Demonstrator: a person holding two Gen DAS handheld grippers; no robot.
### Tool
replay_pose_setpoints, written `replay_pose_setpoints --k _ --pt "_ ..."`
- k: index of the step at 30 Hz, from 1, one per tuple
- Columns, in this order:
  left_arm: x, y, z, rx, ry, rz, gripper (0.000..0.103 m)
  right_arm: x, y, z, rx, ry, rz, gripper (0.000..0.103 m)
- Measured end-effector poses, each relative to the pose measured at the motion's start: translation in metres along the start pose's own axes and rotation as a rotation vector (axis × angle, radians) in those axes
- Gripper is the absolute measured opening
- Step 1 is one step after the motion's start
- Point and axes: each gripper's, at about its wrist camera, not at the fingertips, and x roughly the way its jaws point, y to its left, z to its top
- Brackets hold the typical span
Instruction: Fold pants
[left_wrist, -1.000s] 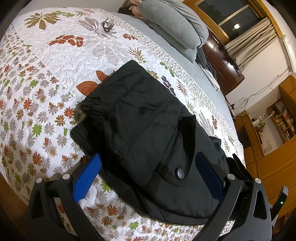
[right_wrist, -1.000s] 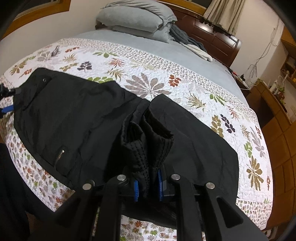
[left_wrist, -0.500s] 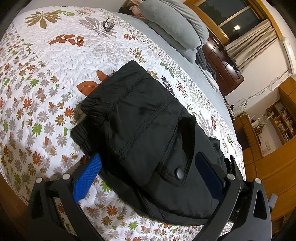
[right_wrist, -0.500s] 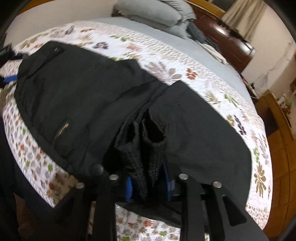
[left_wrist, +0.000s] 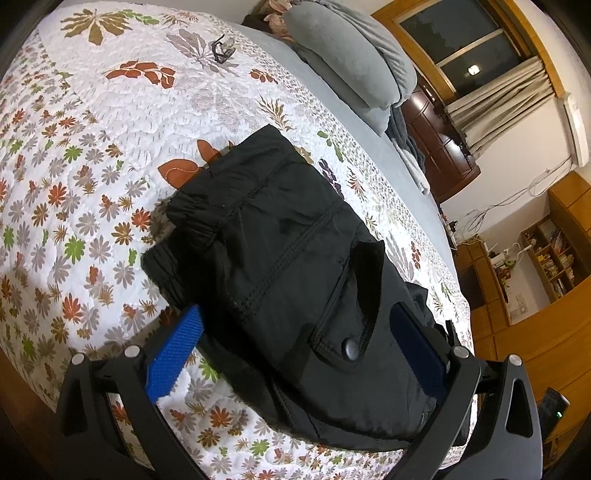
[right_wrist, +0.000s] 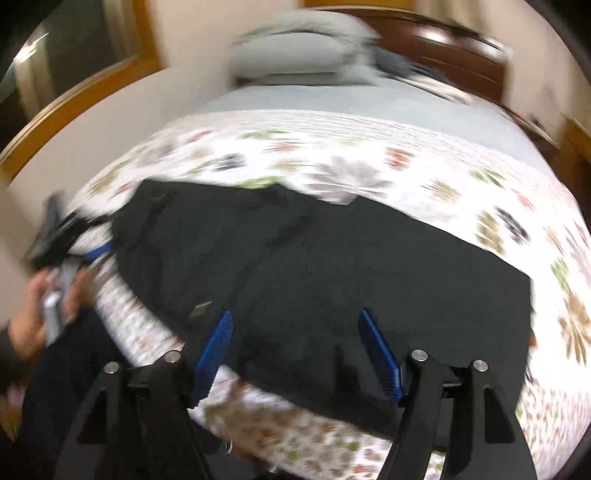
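Right gripper (right_wrist: 295, 354): jaws wide and just been opening; nothing pinched between the blue pads, black cloth lying flat beneath them. View smeared by motion.
Left gripper (left_wrist: 299, 350): jaws spread wide, straddling the waist end of the garment; pads beside the cloth, no squeeze visible.
Pants (left_wrist: 295, 280): black, laid along the near edge of the bed, waistband and snap pocket (left_wrist: 349, 345) at the left gripper, legs running off toward the right gripper. Zip pocket (right_wrist: 201, 308) visible near the right pad.
Hand (right_wrist: 48, 295): at the left edge of the right view, wrapped round the left gripper's handle.
Quilt (left_wrist: 92, 155): white, leaf print, under the pants.
Far: grey pillows (left_wrist: 351, 62) against a dark headboard (left_wrist: 436, 136); small dark object, likely glasses (left_wrist: 221, 50), well apart on the quilt.
Step (judged): a fold just laid down and let go; garment looks halved, not yet compact.
Next (judged): needs a fresh pinch on an end, probably the hem side, then a carry over toward the waistband, edges kept aligned.
Risk (judged): slick layers sliding apart on lift.
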Motion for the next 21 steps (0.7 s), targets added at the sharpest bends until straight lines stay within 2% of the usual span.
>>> replay_pose_setpoints --k 1,3,5,6,10,14,16,21 --pt "0.000 0.001 0.001 -0.003 0.000 -0.004 0.100 0.009 -0.009 0.001 0.037 0.021 -0.043 0.071" --pt "-0.001 0.002 0.001 -0.009 0.000 -0.008 0.100 0.029 -0.012 -0.001 0.033 0.065 -0.083 0.070" --pt "-0.003 0.007 0.002 -0.025 0.004 -0.005 0.100 0.044 -0.004 -0.005 0.002 0.101 -0.084 0.069" --pt "-0.004 0.011 0.002 -0.037 0.004 -0.002 0.100 0.052 0.004 -0.009 -0.027 0.125 -0.086 0.064" --pt "-0.005 0.022 0.006 -0.119 -0.003 -0.024 0.100 0.065 0.013 -0.019 -0.100 0.177 -0.104 0.064" --pt "-0.010 0.032 0.008 -0.188 -0.023 -0.065 0.100 0.058 0.000 0.001 -0.087 0.221 -0.009 0.064" --pt "-0.013 0.040 0.009 -0.242 -0.038 -0.098 0.100 0.051 0.000 0.016 -0.095 0.224 0.045 0.069" --pt "-0.011 0.065 0.010 -0.405 -0.037 -0.209 0.100 0.035 0.006 0.077 -0.102 0.237 0.267 0.075"
